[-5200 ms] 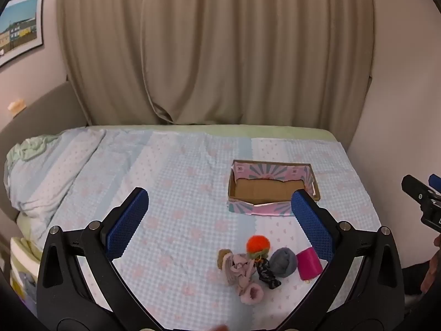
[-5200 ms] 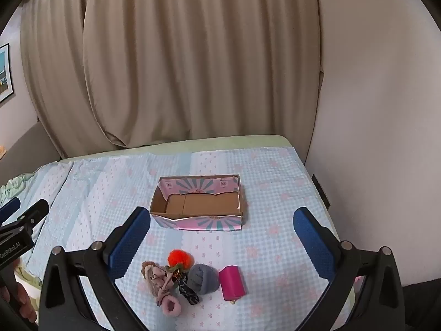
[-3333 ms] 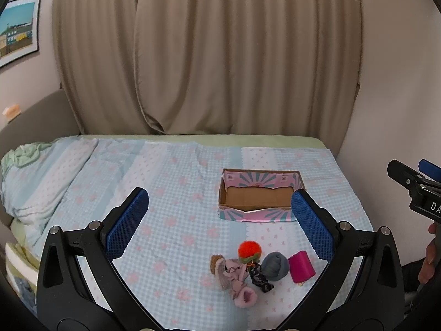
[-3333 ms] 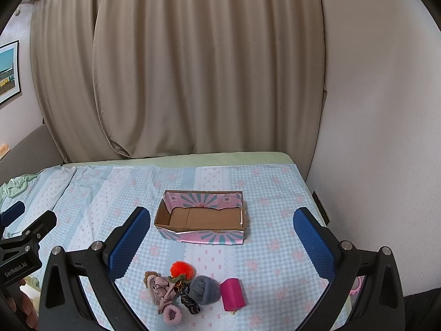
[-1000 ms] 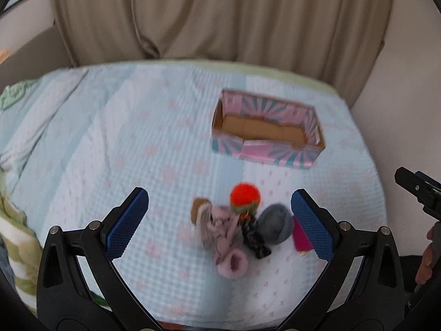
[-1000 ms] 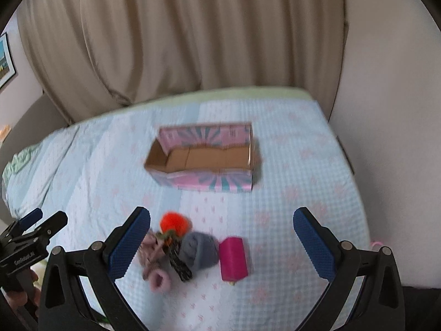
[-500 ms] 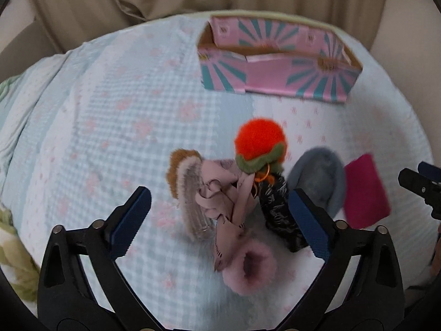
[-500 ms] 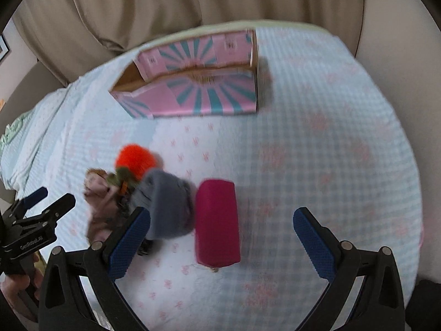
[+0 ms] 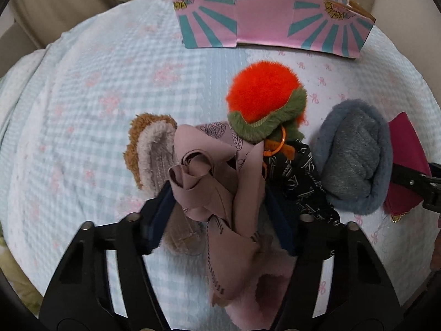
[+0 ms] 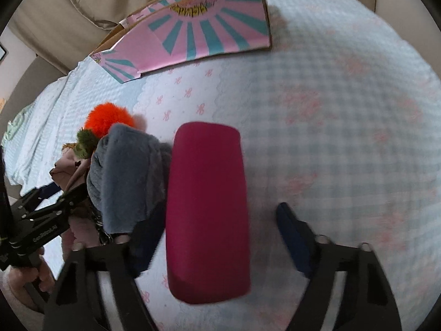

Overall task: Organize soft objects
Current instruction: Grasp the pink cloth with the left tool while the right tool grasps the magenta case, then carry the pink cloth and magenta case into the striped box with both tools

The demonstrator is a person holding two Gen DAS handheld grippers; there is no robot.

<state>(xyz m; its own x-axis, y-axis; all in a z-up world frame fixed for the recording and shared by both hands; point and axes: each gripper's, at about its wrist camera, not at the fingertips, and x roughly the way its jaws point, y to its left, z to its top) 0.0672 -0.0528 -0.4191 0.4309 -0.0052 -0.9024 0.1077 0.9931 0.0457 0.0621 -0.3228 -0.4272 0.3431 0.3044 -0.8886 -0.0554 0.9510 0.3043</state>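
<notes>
A dusty pink cloth (image 9: 220,182) lies on a pile of soft things on the bed. My left gripper (image 9: 217,201) points down over it, its jaws closing and its pads touching the cloth on both sides. Around it lie a brown-trimmed slipper (image 9: 154,151), an orange pom-pom (image 9: 261,93), a black patterned band (image 9: 303,176) and a grey-blue fuzzy piece (image 9: 355,154). A magenta roll (image 10: 206,207) lies between the closing jaws of my right gripper (image 10: 217,212). A gap shows between the roll and the right finger (image 10: 292,226).
The pink and teal cardboard box (image 9: 261,19) stands open-topped just beyond the pile, also in the right wrist view (image 10: 206,35). The checked bed cover (image 10: 344,110) stretches to the right. A hand (image 10: 24,278) holds the left gripper (image 10: 66,190). Curtains hang behind.
Both grippers have come down close onto the pile. Their jaws, wide apart before, have narrowed around the pink cloth and the magenta roll.
</notes>
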